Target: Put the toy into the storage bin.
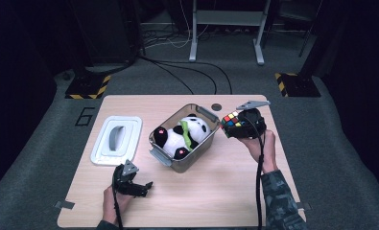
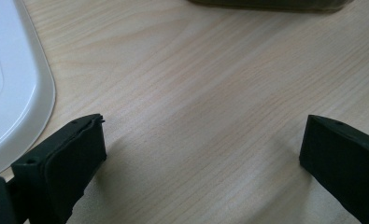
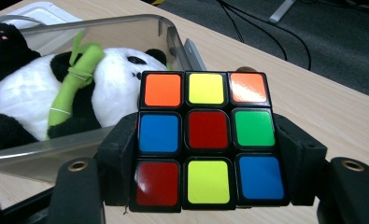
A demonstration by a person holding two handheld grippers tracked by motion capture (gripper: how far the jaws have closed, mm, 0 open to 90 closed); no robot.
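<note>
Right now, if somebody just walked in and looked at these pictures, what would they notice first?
Probably the colourful puzzle cube, squeezed in the right claw and held up beside the clear bin in the middle of the table. Next, the stuffed panda lying inside that bin, hugging a green bamboo stick. The white lid lies to the bin's left, near the open left claw.
</note>
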